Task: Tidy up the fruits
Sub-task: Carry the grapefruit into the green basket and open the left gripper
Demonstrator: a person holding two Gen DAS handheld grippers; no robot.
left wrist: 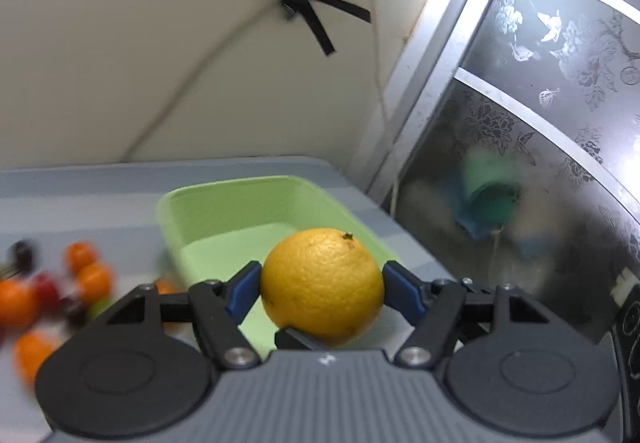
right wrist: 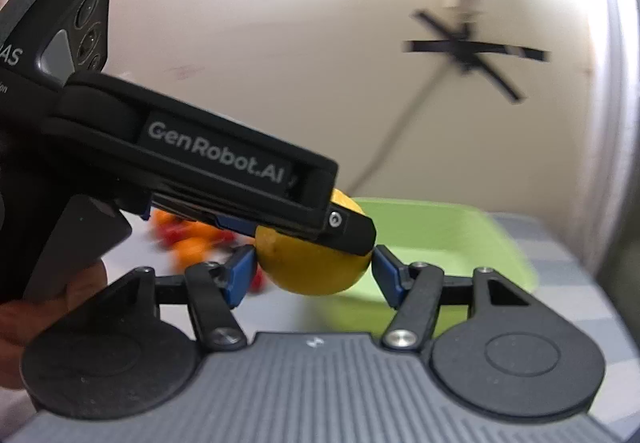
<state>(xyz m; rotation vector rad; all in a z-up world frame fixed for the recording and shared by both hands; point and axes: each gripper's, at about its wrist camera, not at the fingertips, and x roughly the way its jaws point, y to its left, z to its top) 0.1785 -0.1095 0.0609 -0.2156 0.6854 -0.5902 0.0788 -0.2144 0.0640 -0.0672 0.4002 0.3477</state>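
Observation:
My left gripper is shut on a large yellow-orange orange and holds it in the air in front of an empty light green tray. In the right wrist view the same orange sits between the blue pads of my right gripper, with the left gripper's black body across it from the left. The right pads are wide apart and beside the orange; contact is unclear. The green tray lies behind.
A blurred pile of small orange, red and dark fruits lies on the striped cloth left of the tray; it also shows in the right wrist view. A metal-framed patterned glass door stands at the right, near the table edge.

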